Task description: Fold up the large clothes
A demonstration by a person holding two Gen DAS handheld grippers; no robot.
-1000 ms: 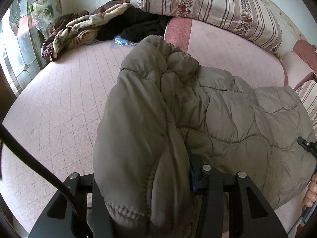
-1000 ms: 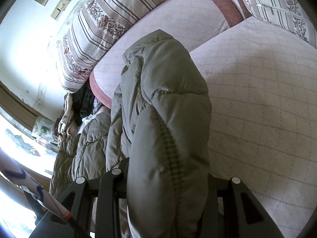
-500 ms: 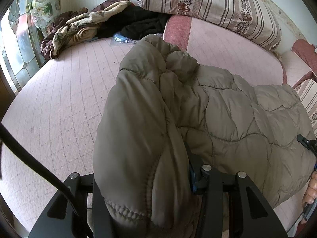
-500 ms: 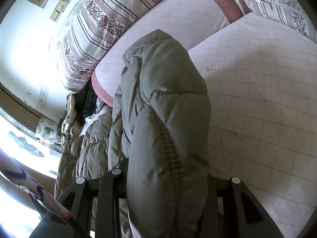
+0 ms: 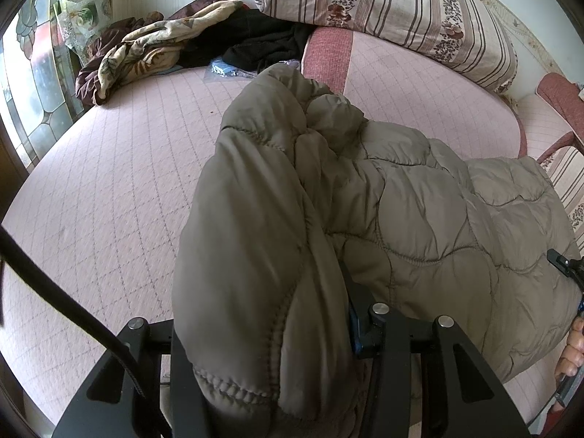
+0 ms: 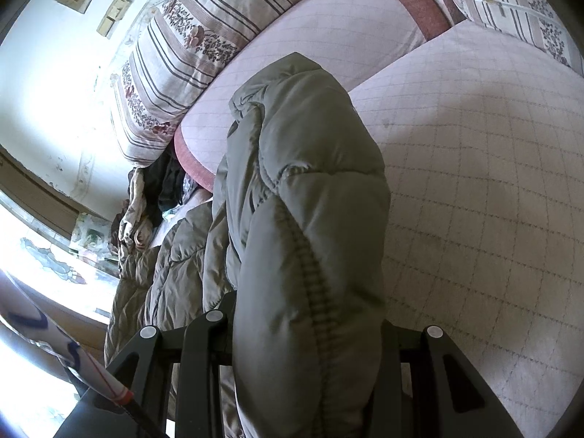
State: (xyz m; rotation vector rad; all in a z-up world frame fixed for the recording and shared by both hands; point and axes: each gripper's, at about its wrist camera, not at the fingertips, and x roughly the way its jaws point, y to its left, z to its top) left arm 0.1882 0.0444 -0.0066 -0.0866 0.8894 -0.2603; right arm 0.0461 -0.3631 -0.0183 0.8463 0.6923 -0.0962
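Note:
A large olive-grey quilted puffer jacket [image 5: 419,219] hangs between both grippers above a pink quilted bed [image 5: 109,189]. My left gripper [image 5: 270,376] is shut on a thick stitched edge of the jacket, which bulges up over its jaws. My right gripper [image 6: 306,376] is shut on another padded edge of the same jacket [image 6: 306,189]; the fabric hides its fingertips. The right gripper's edge and the hand that holds it show at the far right of the left wrist view [image 5: 569,332].
A striped floral pillow [image 5: 383,11] lies at the bed's head. A heap of dark and patterned clothes [image 5: 189,43] sits at the far left corner by a stained-glass window [image 5: 33,84]. A second pillow [image 6: 511,3] lies at the right.
Both grippers have drifted slightly forward over the bed with the jacket still held; the grips have not changed.

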